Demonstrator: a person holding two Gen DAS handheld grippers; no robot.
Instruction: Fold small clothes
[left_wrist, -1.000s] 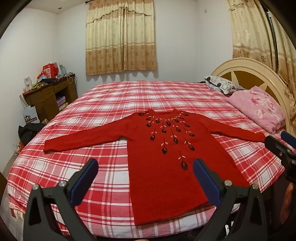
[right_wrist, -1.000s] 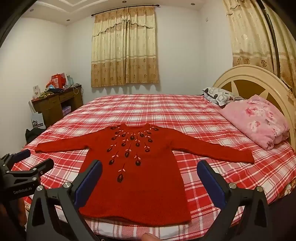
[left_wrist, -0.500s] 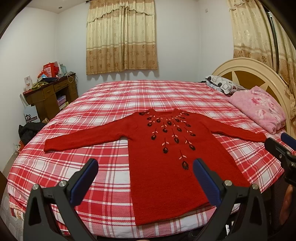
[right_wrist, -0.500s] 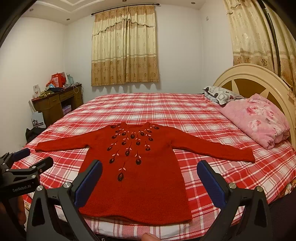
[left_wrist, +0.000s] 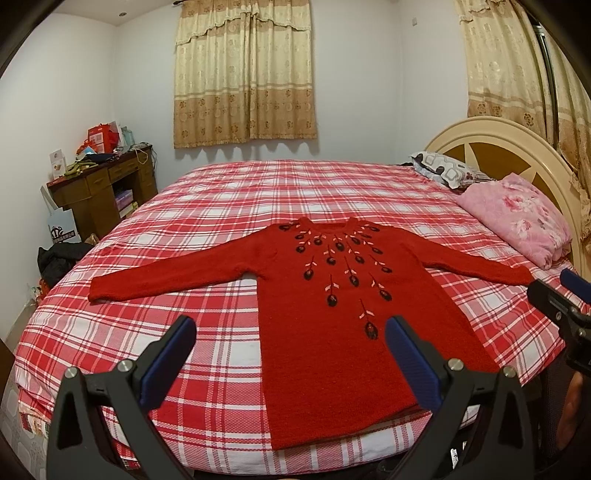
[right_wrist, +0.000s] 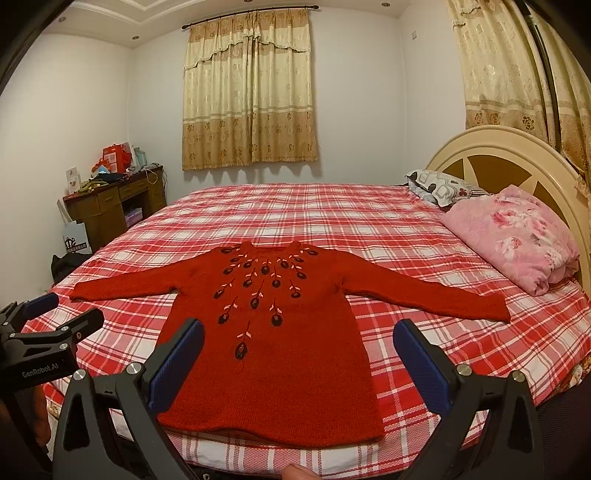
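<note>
A: Where's the sweater rn?

B: The red sweater (left_wrist: 332, 314) lies flat on the bed (left_wrist: 295, 199), front up, both sleeves out to the sides, hem at the near edge of the bed. Not folded yet.

A: And the claws vs the sweater?

B: The left gripper (left_wrist: 290, 354) hovers over the sweater's hem end, nearer its left side, jaws spread wide, nothing between them. One blue pad (left_wrist: 410, 362) sits in front of the sweater body, the other over bare plaid sheet. The right gripper (right_wrist: 299, 358) is above the hem too, roughly centred on the body, also spread wide and holding nothing. Neither touches the knit, afaict.

A: Anything else near the sweater?

B: Pink quilt (right_wrist: 513, 236) folded by the headboard (right_wrist: 517, 155), well apart from the right sleeve; patterned pillow (right_wrist: 439, 188) behind it. Far past the left sleeve there's a wooden desk (left_wrist: 96, 192) w/ red boxes (left_wrist: 103, 138) on top, contents too small to tell.
</note>
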